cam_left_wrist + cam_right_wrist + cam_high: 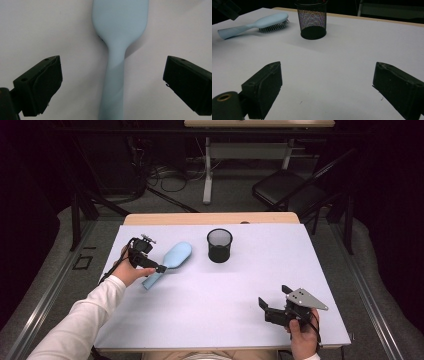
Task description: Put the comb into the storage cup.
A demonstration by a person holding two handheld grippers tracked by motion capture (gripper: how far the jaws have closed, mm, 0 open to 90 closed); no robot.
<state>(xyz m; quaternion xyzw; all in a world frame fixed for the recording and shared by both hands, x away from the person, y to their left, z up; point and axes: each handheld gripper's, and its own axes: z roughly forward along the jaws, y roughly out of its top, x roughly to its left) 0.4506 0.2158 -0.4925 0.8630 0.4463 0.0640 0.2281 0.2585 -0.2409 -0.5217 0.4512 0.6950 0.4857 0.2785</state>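
While left fingers (pixel 111 85) gape empty around hairbrush (pixel 117 50) handle, centre, close squarely; cup (pixel 219 245) at 3 o'clock.

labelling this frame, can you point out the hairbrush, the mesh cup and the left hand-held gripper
hairbrush (pixel 113 82), left gripper view, on the handle
mesh cup (pixel 312 18), right gripper view, on the mesh wall
left hand-held gripper (pixel 161 268), high view, at its jaw tips over the brush handle
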